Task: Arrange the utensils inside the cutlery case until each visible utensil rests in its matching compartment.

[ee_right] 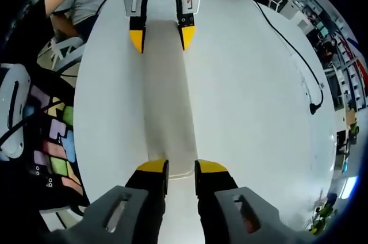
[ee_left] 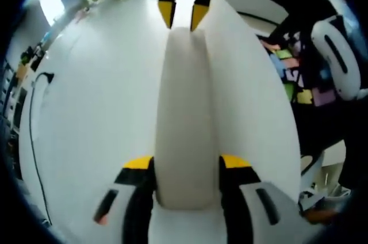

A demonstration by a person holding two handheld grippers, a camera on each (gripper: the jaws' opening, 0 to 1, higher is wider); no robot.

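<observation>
Left tool (ee_left: pixel 187 166): we see its yellow-tipped jaws pinching one end of the white cutlery case (ee_left: pixel 187 117).
Cutlery case: it lies lengthwise on the white worktop (ee_left: pixel 98 111), spanning between both tools.
Right tool (ee_right: pixel 181 170): we see it gripping the case's opposite end.
Black cable (ee_right: pixel 293 54): on the worktop, well apart from the case.

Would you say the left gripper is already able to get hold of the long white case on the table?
Probably yes: the left gripper already has its jaws on either side of one end of the white case, while the right gripper holds the far end. Nothing blocks it.
</observation>
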